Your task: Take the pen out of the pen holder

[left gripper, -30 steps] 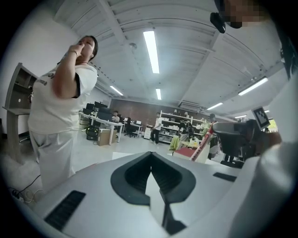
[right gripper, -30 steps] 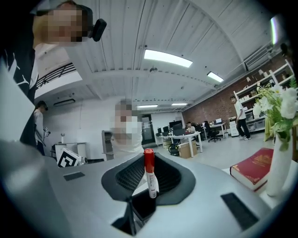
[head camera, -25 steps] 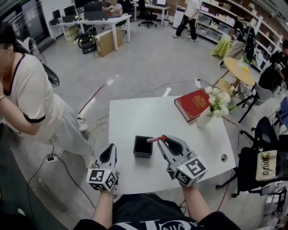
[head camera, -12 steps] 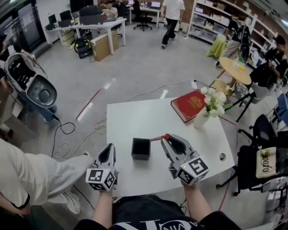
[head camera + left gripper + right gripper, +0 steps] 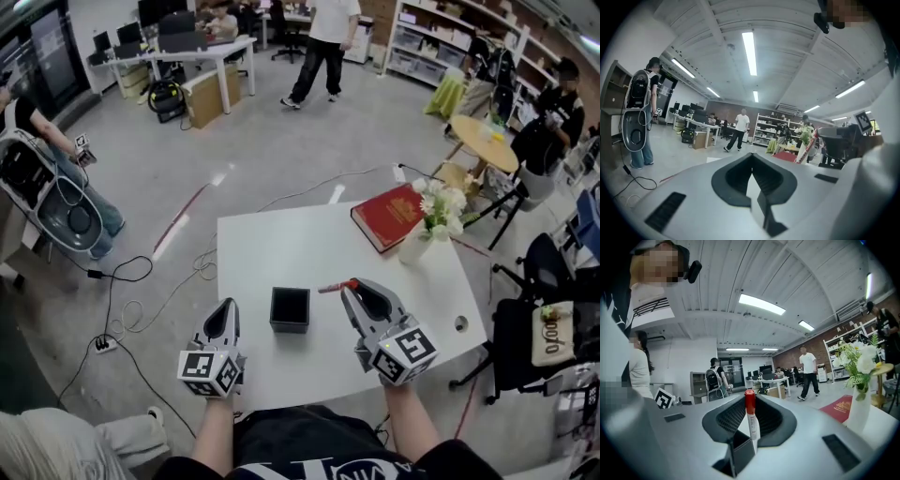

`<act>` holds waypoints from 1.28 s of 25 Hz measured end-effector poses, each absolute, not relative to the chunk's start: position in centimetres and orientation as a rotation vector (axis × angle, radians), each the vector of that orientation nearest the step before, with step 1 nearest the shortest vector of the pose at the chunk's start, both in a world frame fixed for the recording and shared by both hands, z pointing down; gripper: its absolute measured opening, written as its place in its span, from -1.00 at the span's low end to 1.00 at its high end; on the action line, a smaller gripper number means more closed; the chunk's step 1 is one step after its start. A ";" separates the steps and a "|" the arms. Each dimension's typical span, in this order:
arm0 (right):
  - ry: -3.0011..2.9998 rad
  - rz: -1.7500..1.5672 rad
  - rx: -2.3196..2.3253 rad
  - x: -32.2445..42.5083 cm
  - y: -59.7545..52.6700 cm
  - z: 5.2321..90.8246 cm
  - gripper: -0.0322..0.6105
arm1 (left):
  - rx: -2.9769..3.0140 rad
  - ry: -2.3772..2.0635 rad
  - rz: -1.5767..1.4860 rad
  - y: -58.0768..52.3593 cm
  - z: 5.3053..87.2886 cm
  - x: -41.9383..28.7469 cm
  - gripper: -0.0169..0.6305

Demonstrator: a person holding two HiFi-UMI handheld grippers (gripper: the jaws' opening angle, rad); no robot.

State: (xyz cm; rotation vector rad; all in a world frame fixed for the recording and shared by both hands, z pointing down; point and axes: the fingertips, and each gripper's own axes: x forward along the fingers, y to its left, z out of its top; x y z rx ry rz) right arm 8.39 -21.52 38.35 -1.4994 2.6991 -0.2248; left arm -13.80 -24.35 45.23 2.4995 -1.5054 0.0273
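A black square pen holder [image 5: 290, 310] stands on the white table [image 5: 281, 248], near its front edge. My right gripper [image 5: 350, 287] is just right of the holder, level, and shut on a pen [image 5: 330, 287] with a red cap and white barrel. The pen is clear of the holder. In the right gripper view the pen [image 5: 751, 414] stands upright between the jaws, with the holder [image 5: 740, 453] dark and low behind it. My left gripper [image 5: 227, 310] hovers at the table's left front edge, shut on nothing. In the left gripper view its fingers [image 5: 765, 180] meet at the tips.
A red book [image 5: 392, 215] lies at the table's far right corner, next to a white vase of flowers [image 5: 428, 225]. A round hole [image 5: 460, 324] sits near the right edge. Cables [image 5: 141, 281] trail on the floor at left. People stand and walk in the room beyond.
My right gripper has carried the pen a little to the right, away from the holder. The person close by at the left has gone out of the foreground. The left gripper stayed put.
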 end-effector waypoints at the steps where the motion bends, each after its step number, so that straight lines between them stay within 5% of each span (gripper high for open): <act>1: 2.699 -0.227 -1.509 8.6 -21.5 38.7 -0.68 | 2.499 -1.505 0.026 -24.3 45.2 -13.8 -0.95; 32: 2.820 -0.357 -1.600 7.7 -19.8 45.3 -0.68 | 2.436 -1.573 0.048 -22.2 46.1 -16.8 -0.95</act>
